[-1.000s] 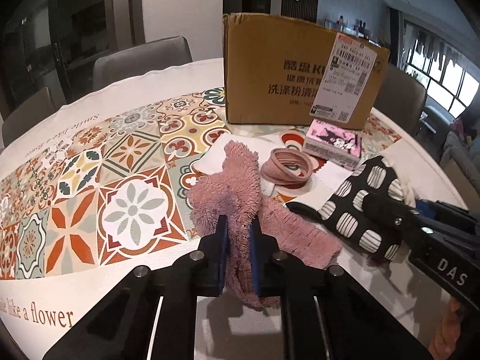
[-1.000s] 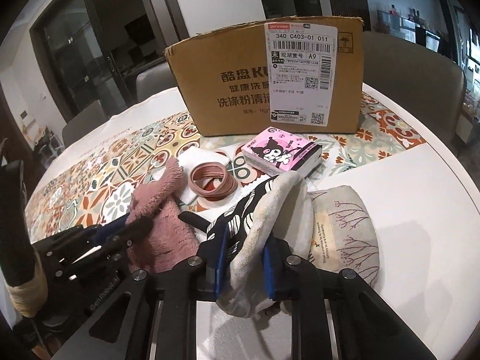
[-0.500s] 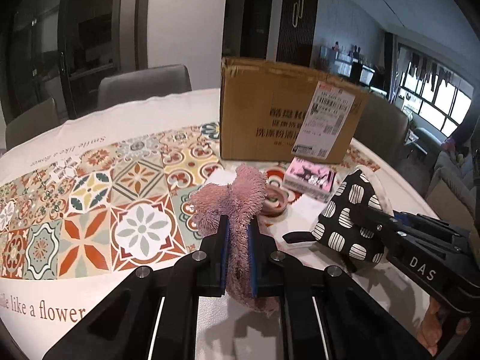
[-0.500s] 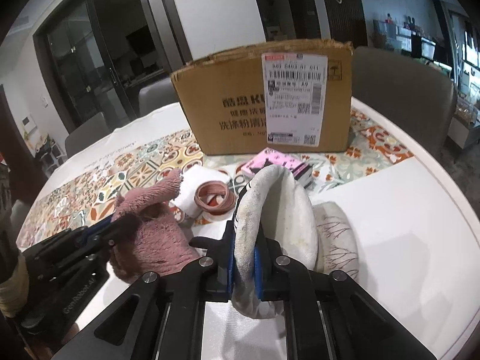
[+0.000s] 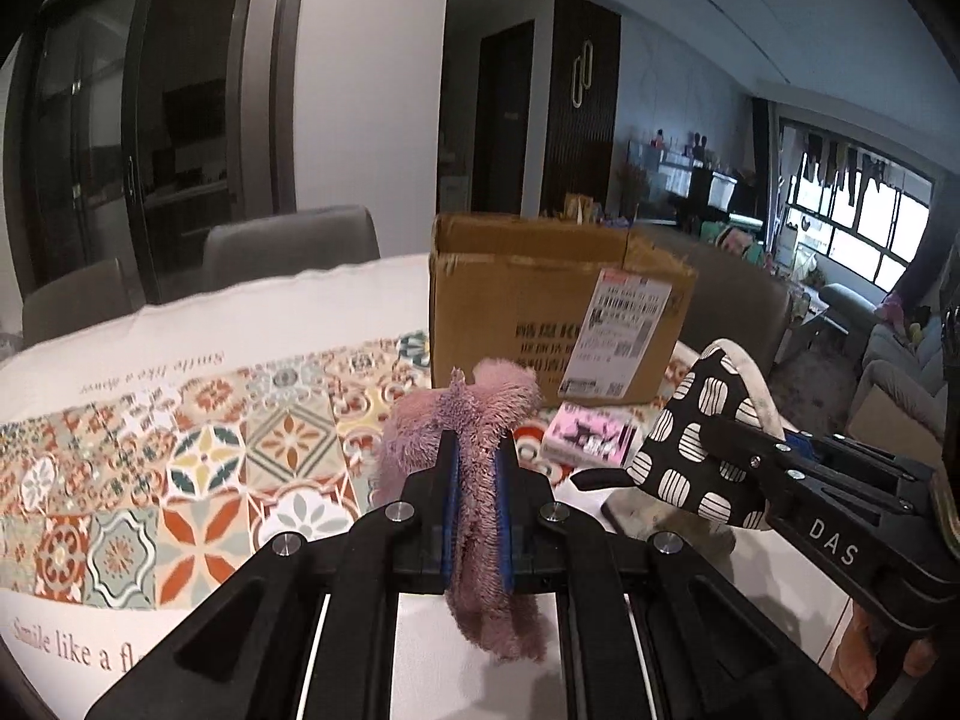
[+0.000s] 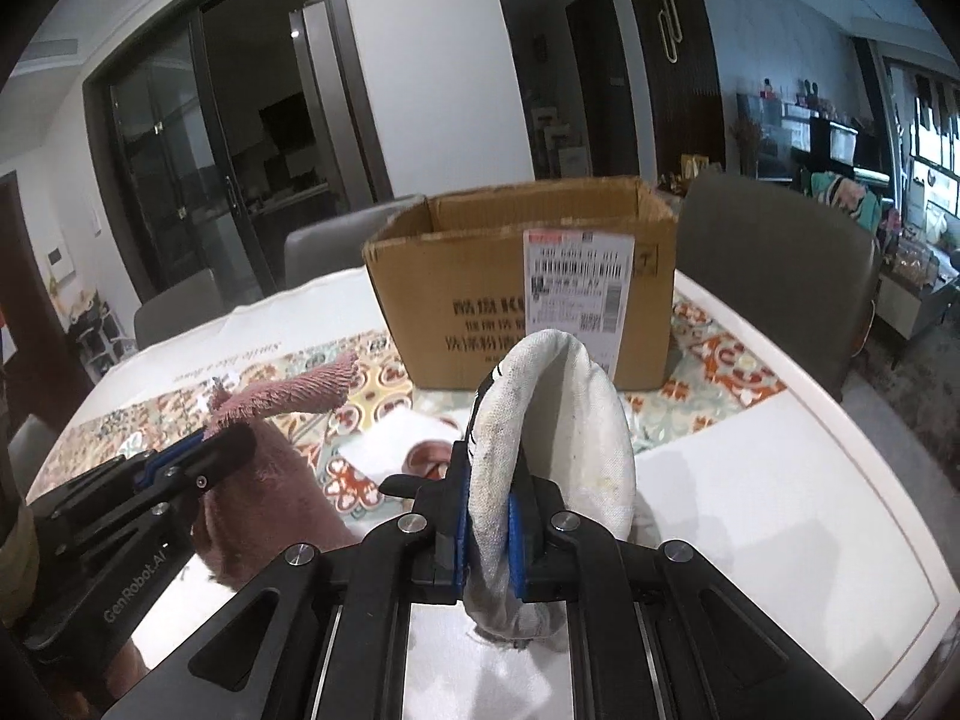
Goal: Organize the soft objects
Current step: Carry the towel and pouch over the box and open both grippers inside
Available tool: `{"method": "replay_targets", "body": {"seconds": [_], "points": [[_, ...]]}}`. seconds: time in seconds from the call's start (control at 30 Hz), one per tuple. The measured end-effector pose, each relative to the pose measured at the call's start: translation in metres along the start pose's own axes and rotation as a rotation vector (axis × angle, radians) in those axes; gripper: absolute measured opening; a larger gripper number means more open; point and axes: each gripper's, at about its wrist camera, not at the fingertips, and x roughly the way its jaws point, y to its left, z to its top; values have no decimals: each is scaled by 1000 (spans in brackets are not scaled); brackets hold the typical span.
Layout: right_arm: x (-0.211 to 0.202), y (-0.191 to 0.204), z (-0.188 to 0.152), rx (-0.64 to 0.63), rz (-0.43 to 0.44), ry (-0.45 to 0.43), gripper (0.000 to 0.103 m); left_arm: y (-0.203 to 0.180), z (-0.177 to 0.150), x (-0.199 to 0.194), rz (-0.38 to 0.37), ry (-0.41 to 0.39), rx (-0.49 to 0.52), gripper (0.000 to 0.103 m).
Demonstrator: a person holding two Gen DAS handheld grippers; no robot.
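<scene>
My left gripper [image 5: 477, 468] is shut on a fuzzy pink cloth [image 5: 474, 414] and holds it above the table; the cloth also shows in the right wrist view [image 6: 282, 456]. My right gripper [image 6: 489, 504] is shut on a black-and-white patterned oven mitt with a white lining [image 6: 570, 420], lifted off the table; the mitt also shows in the left wrist view [image 5: 696, 456]. An open cardboard box [image 6: 528, 294] stands upright at the back of the table, ahead of both grippers.
A pink tissue pack [image 5: 585, 441] lies in front of the box. Pink rings [image 6: 429, 456] rest on a white cloth [image 6: 384, 444]. The round table has a patterned tile cover [image 5: 180, 450]. Grey chairs [image 6: 774, 258] stand around it.
Both grippers have risen from the table, lifting the pink cloth and the oven mitt. The box now appears lower, with its open top showing in the right wrist view.
</scene>
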Motion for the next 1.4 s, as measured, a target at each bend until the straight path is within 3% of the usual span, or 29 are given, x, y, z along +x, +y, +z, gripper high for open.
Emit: {"method": "replay_targets", "body": {"seconds": [0.83,1.4], "points": [[-40,3,85,-75,-33,-198,11,-19,96,-28,-9,-199,85,12],[-31,3,140,-145,-55,-259,11,-30,146,-1,-33,-241,168,12]]}}
